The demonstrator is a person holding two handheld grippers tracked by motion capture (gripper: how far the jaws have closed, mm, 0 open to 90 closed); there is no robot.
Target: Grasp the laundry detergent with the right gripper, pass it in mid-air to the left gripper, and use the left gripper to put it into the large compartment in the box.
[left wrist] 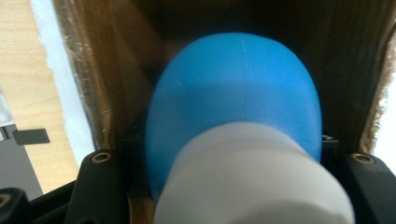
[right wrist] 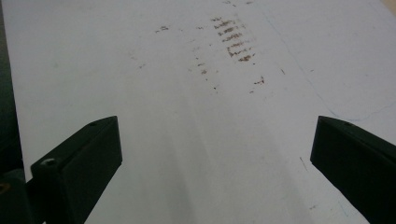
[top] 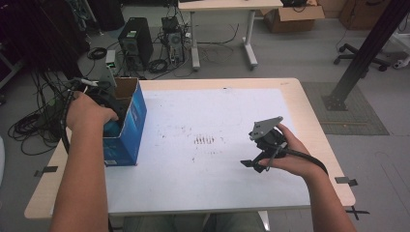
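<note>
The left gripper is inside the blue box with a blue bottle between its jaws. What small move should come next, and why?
Probably lift the left gripper straight up. The blue bottle with its white cap sits between its jaws, inside the box, whose cardboard walls stand close on both sides. The right gripper waits open over the bare white sheet.

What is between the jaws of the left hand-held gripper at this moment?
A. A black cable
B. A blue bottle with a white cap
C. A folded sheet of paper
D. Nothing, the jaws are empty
B. In the left gripper view, the blue bottle with its white cap sits between the two black jaws, inside the cardboard box; in the high view, the left hand-held gripper reaches into that box.
</note>
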